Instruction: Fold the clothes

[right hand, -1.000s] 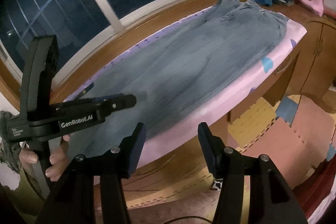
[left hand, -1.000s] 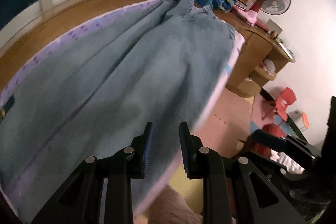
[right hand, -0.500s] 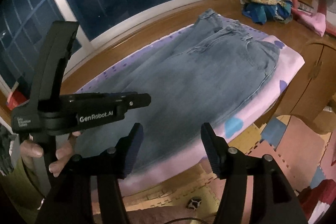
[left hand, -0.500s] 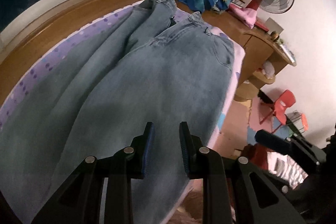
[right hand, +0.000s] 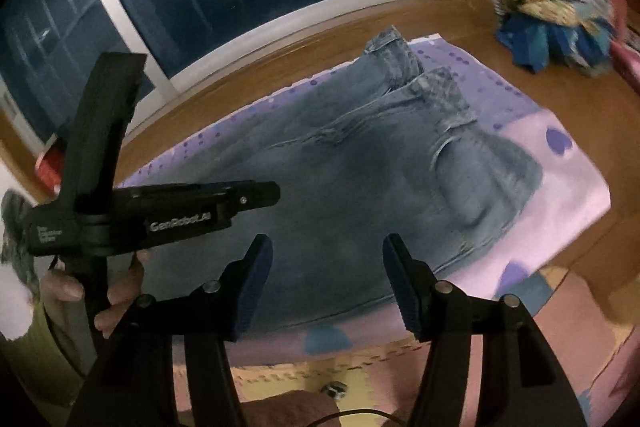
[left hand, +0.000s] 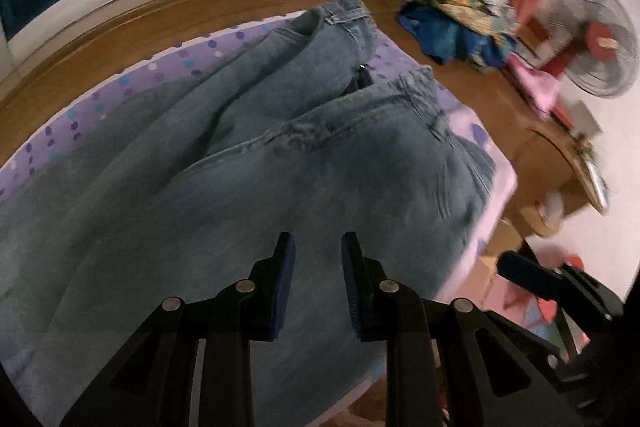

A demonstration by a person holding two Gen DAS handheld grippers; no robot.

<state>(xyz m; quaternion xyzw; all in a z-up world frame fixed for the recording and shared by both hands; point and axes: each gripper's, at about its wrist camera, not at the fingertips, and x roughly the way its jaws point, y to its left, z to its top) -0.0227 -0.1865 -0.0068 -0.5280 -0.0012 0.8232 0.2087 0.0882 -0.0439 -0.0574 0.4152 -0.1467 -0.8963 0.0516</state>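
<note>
Here the jeans (right hand: 360,187) lie flat on a purple-and-pink mat (right hand: 560,171) atop a wooden platform, their length running from the waistband near the pile of clothes (right hand: 556,27) back toward the left hand (right hand: 100,291). The left gripper (left hand: 316,259) hovers above the denim, jaws slightly parted; the right gripper (right hand: 328,263) is spread wide, both empty.

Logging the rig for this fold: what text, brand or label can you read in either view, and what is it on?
"GenRobot.AI": white print on the side of the left gripper, seen from the right wrist.
Small white print on that gripper's body, further left: too small and blurred to read.
Jeans: no legible label.
</note>
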